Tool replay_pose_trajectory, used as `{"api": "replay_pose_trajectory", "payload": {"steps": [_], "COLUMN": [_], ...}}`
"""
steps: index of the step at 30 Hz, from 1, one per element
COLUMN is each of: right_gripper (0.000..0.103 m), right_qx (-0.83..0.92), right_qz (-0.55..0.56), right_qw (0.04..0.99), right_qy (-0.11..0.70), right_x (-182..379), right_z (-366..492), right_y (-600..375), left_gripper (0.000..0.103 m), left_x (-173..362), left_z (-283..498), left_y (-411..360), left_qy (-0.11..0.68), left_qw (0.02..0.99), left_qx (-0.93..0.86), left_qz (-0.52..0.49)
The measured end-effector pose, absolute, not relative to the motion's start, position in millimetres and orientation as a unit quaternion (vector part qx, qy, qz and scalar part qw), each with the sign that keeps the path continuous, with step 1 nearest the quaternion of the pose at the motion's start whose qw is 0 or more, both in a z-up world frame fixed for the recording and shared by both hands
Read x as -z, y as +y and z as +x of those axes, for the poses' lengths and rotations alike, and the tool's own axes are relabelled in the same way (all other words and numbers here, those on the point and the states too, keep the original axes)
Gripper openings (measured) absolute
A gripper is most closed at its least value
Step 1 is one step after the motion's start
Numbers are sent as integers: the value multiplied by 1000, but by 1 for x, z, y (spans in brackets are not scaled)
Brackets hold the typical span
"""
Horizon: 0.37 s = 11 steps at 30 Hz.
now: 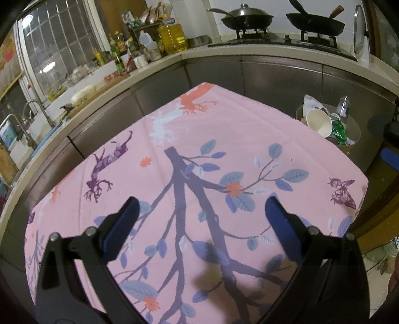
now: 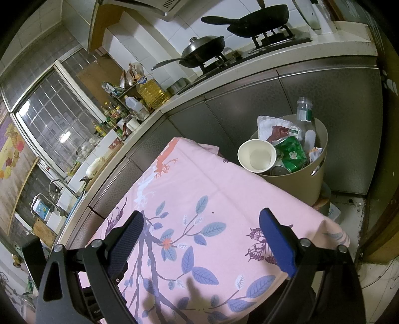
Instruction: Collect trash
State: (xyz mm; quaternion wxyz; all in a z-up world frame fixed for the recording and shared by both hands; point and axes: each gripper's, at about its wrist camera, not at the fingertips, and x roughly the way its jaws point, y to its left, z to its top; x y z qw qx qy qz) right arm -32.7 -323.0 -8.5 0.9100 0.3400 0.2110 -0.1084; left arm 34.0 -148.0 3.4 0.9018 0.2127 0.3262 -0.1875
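Observation:
A beige trash bin (image 2: 296,184) stands off the table's far right corner, also seen as the bin (image 1: 354,134) in the left wrist view. It holds a white paper cup (image 2: 256,155), a crushed green can (image 2: 291,152), a clear plastic bottle (image 2: 303,117) and crumpled wrappers (image 2: 271,128). The same cup (image 1: 320,122) and green can (image 1: 338,129) show in the left view. My left gripper (image 1: 200,213) hangs open over the pink floral tablecloth (image 1: 199,139) with nothing between its fingers. My right gripper (image 2: 202,224) is open too, above the cloth (image 2: 212,194), short of the bin.
A kitchen counter (image 1: 159,62) curves behind the table, crowded with bottles and an oil jug (image 1: 172,37). Two woks (image 1: 247,18) sit on the stove. A sink with taps (image 1: 30,124) lies at far left. Dark cabinet fronts (image 2: 324,99) back the bin; bare floor lies to the right.

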Motion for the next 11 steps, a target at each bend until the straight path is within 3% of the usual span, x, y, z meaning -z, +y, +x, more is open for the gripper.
{"api": "replay_pose_trajectory", "payload": {"steps": [11], "right_gripper": [90], "right_qx": [111], "right_qz": [345], "right_qw": [908], "right_qy": [209], "right_x": [9], "right_z": [-34], "right_y": [-322], "left_gripper": [97], "left_x": [-7], "left_z": [29], "left_y": [-149], "left_qy": [322], "left_qw": [902], "left_qx": [197], "left_qz": [208]}}
